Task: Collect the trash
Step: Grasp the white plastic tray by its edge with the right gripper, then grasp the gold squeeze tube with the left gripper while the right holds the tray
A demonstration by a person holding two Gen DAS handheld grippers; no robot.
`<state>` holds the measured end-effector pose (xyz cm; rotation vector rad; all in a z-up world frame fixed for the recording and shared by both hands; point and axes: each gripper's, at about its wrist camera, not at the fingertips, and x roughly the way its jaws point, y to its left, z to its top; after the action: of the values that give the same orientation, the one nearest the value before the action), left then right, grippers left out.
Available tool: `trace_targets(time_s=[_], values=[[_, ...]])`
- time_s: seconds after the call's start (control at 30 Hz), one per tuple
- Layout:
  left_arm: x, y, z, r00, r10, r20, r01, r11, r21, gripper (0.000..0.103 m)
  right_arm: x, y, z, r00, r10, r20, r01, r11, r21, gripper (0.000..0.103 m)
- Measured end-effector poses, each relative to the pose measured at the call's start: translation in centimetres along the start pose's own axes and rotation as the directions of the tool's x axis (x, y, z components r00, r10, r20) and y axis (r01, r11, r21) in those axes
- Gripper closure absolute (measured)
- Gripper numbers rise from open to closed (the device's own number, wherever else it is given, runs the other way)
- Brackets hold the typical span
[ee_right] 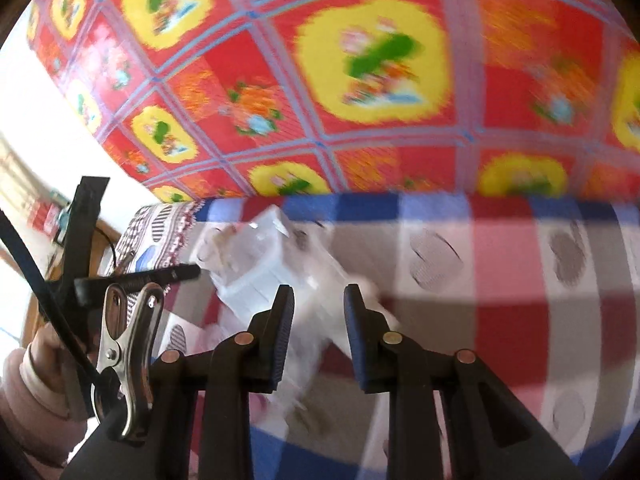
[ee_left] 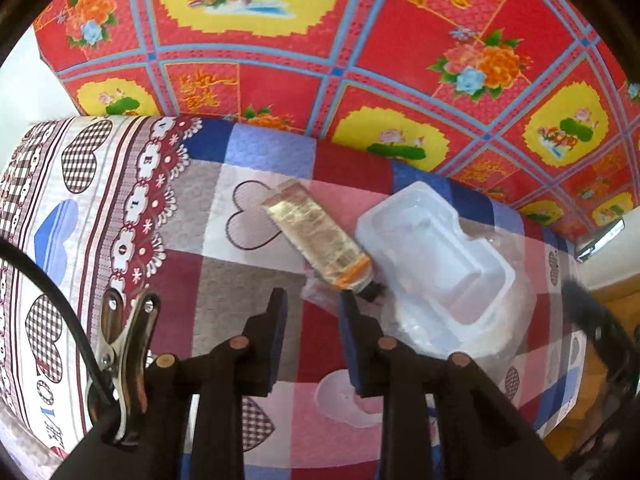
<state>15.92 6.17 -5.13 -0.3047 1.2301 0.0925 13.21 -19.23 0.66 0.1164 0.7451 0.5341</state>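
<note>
Surface: a table under a checked cloth with hearts (ee_left: 248,280); beyond its far edge I saw a red and yellow floral sheet (ee_left: 400,40).
Tube: a flattened gold tube (ee_left: 316,236) lay on the checked cloth, crimped end pointing away, dark cap end toward me, touching the left edge of the tray.
Tray: a clear plastic blister tray (ee_left: 436,264) lay open side up, just right of the tube.
Left tongs (ee_left: 312,304): my left tongs stood apart with only cloth between the pads; the right pad sat just beside the tube's cap, and I could not tell whether it touched.
Right tongs (ee_right: 318,300): my right tongs also stood apart; the view was blurred, and something white and clear (ee_right: 272,264), probably the tray, showed past and between the tips, not pinched.
Hand: a hand in a pink sleeve (ee_right: 36,364) held the other tool, left of the tray in the right wrist view.
</note>
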Motion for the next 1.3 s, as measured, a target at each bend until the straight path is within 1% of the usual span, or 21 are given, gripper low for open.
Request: trace_targets(time_s=[0.07,0.17,0.3,0.37,0.43,0.57,0.7,0.73,0.77,0.8,0.9,0.97,1.07,1.13,1.3], values=[[0.0,0.6,-0.1,1.0,0.002,-0.004,-0.002,1.0,-0.008,0.075,1.6,1.5,1.5,1.0,0.011,-0.016,-0.012,0.999,-0.047,0.07],[0.1,1.5,-0.2,1.0,-0.002,-0.012,0.002,1.0,-0.021,0.075,3.9,3.1,2.8,0.999,0.003,-0.048,-0.008,0.995,-0.104,0.07],[-0.1,2.3,-0.4,1.0,-0.002,-0.017,0.002,1.0,-0.028,0.074,7.0,4.2,3.4,0.994,-0.048,-0.102,0.03,0.985,-0.169,0.07],[-0.2,2.6,-0.5,1.0,-0.003,-0.019,0.003,0.999,-0.032,0.074,8.3,4.3,3.4,0.989,-0.073,-0.132,0.049,0.983,-0.179,0.07],[-0.3,3.0,-0.4,1.0,-0.003,-0.02,0.002,0.999,-0.037,0.074,8.8,4.1,3.1,0.986,-0.07,-0.15,0.043,0.983,-0.177,0.07],[-0.4,3.3,-0.1,1.0,0.0,-0.019,-0.001,0.999,-0.04,0.074,10.0,4.0,2.4,0.978,-0.098,-0.187,0.06,0.978,-0.2,0.07],[-0.5,3.4,0.0,1.0,0.002,-0.018,-0.003,0.999,-0.034,0.073,10.6,3.9,1.9,0.975,-0.085,-0.204,0.045,0.98,-0.194,0.071],[-0.5,3.4,0.0,1.0,0.002,-0.019,-0.002,0.999,-0.033,0.073,10.6,4.0,1.8,0.975,-0.086,-0.203,0.045,0.979,-0.198,0.073],[-0.4,3.4,0.0,1.0,0.002,-0.02,-0.002,0.999,-0.032,0.073,10.6,4.1,1.6,0.976,-0.091,-0.198,0.049,0.977,-0.207,0.078],[-0.4,3.3,0.0,1.0,0.002,-0.02,-0.002,1.0,-0.03,0.073,10.5,4.4,1.6,0.977,-0.096,-0.192,0.053,0.975,-0.217,0.088],[-0.4,3.2,0.0,1.0,-0.002,-0.02,0.001,1.0,-0.027,0.073,10.1,4.5,1.4,0.98,-0.079,-0.183,0.039,0.975,-0.217,0.09],[-0.4,3.1,0.0,1.0,-0.004,-0.019,0.003,1.0,-0.024,0.073,9.5,4.7,1.3,0.983,-0.08,-0.162,0.043,0.975,-0.218,0.091],[-0.5,2.8,0.2,1.0,-0.011,-0.017,0.01,1.0,-0.022,0.071,8.0,4.8,1.3,0.991,-0.065,-0.118,0.042,0.982,-0.186,0.091],[-0.4,2.5,0.6,1.0,-0.016,-0.015,0.016,1.0,-0.02,0.067,6.7,4.9,1.3,0.995,-0.057,-0.087,0.042,0.985,-0.165,0.091],[0.3,1.3,1.5,1.0,-0.02,-0.012,0.02,1.0,0.001,0.061,3.1,4.5,0.9,0.999,-0.032,-0.016,0.03,0.995,-0.096,0.091]])
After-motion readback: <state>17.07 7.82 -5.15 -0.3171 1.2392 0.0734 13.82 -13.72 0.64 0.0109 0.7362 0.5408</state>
